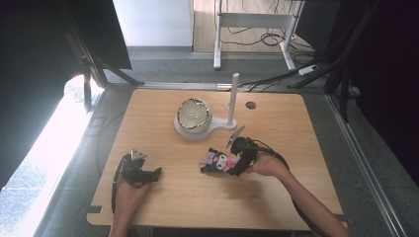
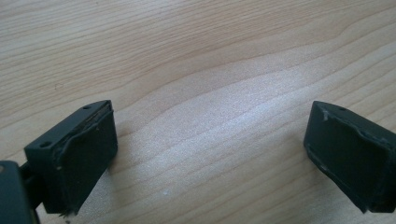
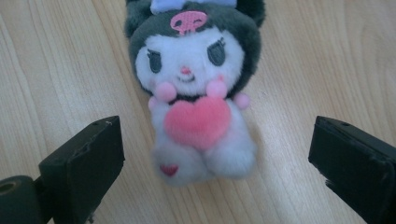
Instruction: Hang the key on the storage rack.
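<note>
Lab-like room: wooden table [image 1: 296,197], black curtains [image 1: 29,74] (floor cables [image 1: 267,39]).

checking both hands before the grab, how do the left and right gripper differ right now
The right gripper has the plush toy lying just ahead of its open jaws; the left gripper has bare table between its jaws. In the high view the right gripper sits mid-table beside the toy, the left gripper near the front left. Both are open and hold nothing.
</note>
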Motion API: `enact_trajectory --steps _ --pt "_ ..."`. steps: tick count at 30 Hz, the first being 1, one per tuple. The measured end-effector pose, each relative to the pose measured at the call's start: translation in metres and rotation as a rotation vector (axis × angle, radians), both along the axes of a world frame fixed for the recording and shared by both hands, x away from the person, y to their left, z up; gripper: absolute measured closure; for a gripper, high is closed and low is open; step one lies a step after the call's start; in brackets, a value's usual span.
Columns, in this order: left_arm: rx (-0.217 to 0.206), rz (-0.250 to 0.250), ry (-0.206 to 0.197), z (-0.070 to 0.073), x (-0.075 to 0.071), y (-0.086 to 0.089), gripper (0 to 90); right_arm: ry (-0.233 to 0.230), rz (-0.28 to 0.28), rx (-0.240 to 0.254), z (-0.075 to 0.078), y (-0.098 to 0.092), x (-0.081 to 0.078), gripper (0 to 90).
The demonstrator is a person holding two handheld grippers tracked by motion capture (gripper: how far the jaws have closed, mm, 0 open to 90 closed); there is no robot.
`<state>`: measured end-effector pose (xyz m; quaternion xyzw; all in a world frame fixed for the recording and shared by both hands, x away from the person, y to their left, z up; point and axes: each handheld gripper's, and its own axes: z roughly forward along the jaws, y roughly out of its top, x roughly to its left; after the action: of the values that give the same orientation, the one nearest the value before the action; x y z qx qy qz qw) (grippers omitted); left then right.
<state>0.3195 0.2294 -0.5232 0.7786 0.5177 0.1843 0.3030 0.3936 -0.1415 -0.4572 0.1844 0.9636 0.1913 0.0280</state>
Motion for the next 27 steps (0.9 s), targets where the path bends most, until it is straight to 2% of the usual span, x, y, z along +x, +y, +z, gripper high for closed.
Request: enact_trajectory --steps 6,9,10,11,19,22,27 --pt "0.0 0.0 0.0 0.0 0.0 0.0 2.7 0.029 0.057 -0.092 -0.005 0.019 0.004 10.5" --pt "0.0 0.0 0.0 0.0 0.0 0.0 2.7 0.053 0.069 -0.142 -0.01 0.028 0.007 13.6" --pt "0.0 0.0 0.0 0.0 0.0 0.0 2.7 0.053 0.069 -0.142 -0.01 0.028 0.007 13.6" --pt "0.0 0.0 0.0 0.0 0.0 0.0 2.7 0.057 0.077 -0.177 -0.013 0.033 0.01 16.7" --pt "0.0 0.0 0.0 0.0 0.0 0.0 2.7 0.1 0.132 -0.275 -0.023 0.048 0.016 38.0" --pt "0.0 -0.001 0.0 0.0 0.0 0.0 2.6 0.097 0.139 -0.29 -0.023 0.051 0.015 41.9" --pt "0.0 -0.001 0.001 0.0 0.0 0.0 2.5 0.103 0.143 -0.267 -0.01 0.049 0.016 44.3"
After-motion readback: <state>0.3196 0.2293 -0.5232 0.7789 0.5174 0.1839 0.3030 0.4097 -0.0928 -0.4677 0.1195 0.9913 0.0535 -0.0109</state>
